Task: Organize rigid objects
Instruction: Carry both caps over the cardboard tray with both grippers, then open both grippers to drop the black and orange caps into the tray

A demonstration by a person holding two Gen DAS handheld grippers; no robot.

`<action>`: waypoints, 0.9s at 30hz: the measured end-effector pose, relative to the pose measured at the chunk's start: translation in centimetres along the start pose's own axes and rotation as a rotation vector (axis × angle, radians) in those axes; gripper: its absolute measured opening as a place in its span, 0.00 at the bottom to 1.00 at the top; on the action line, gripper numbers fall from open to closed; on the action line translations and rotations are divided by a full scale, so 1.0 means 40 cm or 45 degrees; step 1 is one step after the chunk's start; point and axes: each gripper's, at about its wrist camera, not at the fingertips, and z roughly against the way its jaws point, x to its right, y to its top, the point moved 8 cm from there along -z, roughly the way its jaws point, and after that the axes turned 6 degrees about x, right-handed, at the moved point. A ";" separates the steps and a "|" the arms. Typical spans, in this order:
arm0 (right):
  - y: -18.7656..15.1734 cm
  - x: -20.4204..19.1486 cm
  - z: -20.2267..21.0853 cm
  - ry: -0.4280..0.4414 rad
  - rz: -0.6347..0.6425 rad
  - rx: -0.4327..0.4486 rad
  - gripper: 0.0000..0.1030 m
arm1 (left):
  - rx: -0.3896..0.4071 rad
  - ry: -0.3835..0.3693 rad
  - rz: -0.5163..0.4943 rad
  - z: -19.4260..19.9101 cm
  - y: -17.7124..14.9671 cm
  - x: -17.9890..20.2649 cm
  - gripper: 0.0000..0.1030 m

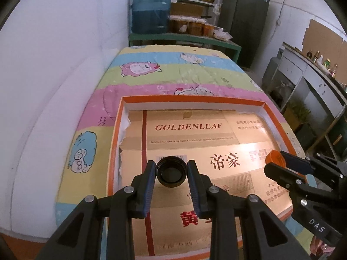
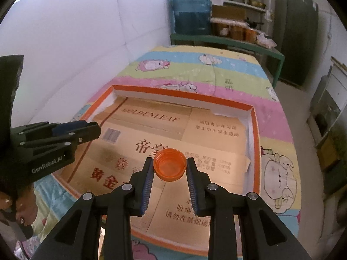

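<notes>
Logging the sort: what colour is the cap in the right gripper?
Orange cap, seen best in the right wrist view.

"GOLDENLEAF" and "帝豪" on flattened cardboard carton (image 1: 195, 143) lining the tray, "DAS" on right gripper (image 1: 273, 166), "GenRobot.AI" on left gripper (image 2: 91, 130)
</notes>
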 end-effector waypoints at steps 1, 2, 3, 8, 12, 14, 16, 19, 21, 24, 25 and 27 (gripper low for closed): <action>-0.001 0.001 -0.007 -0.002 0.001 -0.007 0.30 | -0.005 0.001 -0.002 -0.005 -0.002 0.000 0.29; -0.003 0.003 -0.014 -0.005 0.002 -0.013 0.30 | -0.010 -0.001 -0.002 -0.011 -0.003 0.000 0.29; -0.003 0.003 -0.020 -0.006 0.004 -0.018 0.30 | -0.015 -0.002 -0.002 -0.016 -0.006 0.000 0.29; -0.007 0.007 -0.044 -0.008 0.007 -0.042 0.30 | -0.029 -0.004 0.004 -0.030 -0.011 -0.003 0.29; -0.011 0.005 -0.059 -0.011 0.013 -0.055 0.30 | -0.035 -0.003 0.004 -0.039 -0.013 -0.007 0.29; -0.012 0.007 -0.066 -0.012 0.013 -0.062 0.30 | -0.042 -0.005 0.004 -0.045 -0.018 -0.006 0.29; -0.015 0.006 -0.071 -0.013 0.013 -0.066 0.30 | -0.048 -0.006 0.003 -0.050 -0.023 -0.007 0.29; -0.019 0.007 -0.076 -0.013 0.013 -0.073 0.30 | -0.053 -0.007 0.003 -0.057 -0.028 -0.007 0.29; -0.021 0.008 -0.081 -0.013 0.011 -0.079 0.30 | -0.062 -0.010 0.003 -0.062 -0.033 -0.007 0.29; -0.028 0.007 -0.086 -0.008 0.007 -0.089 0.30 | -0.064 -0.013 0.002 -0.069 -0.038 -0.007 0.30; -0.031 0.007 -0.089 -0.006 0.006 -0.093 0.30 | -0.057 -0.012 0.004 -0.068 -0.037 -0.007 0.30; -0.036 0.006 -0.094 -0.007 0.007 -0.100 0.30 | -0.046 -0.021 0.000 -0.069 -0.039 -0.006 0.30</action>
